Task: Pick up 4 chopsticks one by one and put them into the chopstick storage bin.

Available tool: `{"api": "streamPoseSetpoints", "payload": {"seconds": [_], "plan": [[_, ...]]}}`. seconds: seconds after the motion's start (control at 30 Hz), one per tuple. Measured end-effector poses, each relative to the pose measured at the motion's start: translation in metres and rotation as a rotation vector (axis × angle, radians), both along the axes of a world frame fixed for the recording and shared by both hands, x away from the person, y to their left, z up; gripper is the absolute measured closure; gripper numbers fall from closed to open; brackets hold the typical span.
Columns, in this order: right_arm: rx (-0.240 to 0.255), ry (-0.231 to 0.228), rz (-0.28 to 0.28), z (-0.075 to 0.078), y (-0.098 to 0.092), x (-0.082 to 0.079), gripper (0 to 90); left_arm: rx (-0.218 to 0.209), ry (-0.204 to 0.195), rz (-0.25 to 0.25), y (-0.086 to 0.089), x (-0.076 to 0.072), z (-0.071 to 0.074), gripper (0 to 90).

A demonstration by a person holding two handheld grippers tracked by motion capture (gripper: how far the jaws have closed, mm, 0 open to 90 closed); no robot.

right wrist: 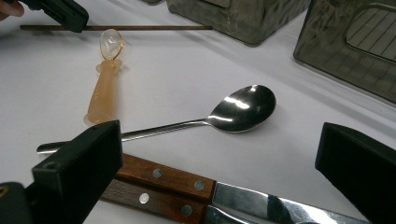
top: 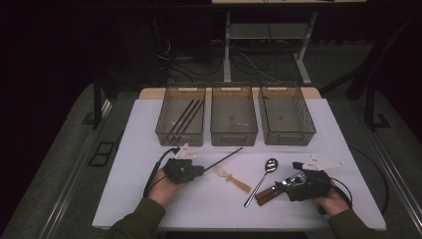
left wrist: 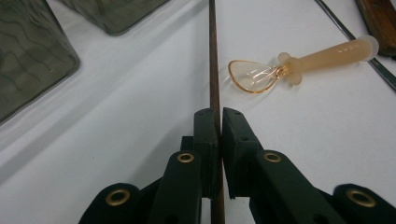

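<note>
My left gripper [top: 199, 170] [left wrist: 218, 114] is shut on a thin dark chopstick [top: 224, 159] [left wrist: 214, 56], which points away toward the bins. Just right of the stick, an orange clear-bowled baby spoon [top: 232, 179] [left wrist: 299, 63] lies on the white table [top: 149, 199]. My right gripper [top: 292, 182] [right wrist: 222, 140] stands open, wide, over two wood-handled knives [top: 268, 193] [right wrist: 163, 179] that lie flat. A metal spoon [top: 261, 180] [right wrist: 243, 107] rests beyond them. In the right gripper view the baby spoon [right wrist: 105, 88], the chopstick [right wrist: 140, 28] and the left gripper [right wrist: 60, 11] sit farther off.
Three clear grey bins stand in a row at the back: the left bin [top: 180, 115] holds dark chopsticks, beside it the middle bin [top: 233, 115] and the right bin [top: 286, 115]. A cable [top: 152, 174] trails from the left gripper. Table legs and cables lie behind.
</note>
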State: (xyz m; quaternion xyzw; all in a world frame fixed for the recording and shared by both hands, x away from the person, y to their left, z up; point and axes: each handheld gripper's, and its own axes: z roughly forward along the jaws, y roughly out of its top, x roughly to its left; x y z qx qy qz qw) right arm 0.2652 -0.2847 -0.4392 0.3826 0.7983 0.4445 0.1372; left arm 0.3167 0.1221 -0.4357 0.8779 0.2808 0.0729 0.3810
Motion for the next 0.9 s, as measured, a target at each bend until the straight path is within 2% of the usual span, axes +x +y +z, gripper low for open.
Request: {"api": "streamPoseSetpoints", "payload": {"seconds": [0.17, 0.9], "plan": [[0.0, 0.0, 0.0, 0.0, 0.0, 0.0, 0.8, -0.012, -0.001, 0.011, 0.004, -0.001, 0.003, 84.3], [0.0, -0.001, 0.001, 0.0, 0.0, 0.0, 0.8, -0.082, -0.025, -0.002, 0.013, -0.01, 0.023, 84.3]]}}
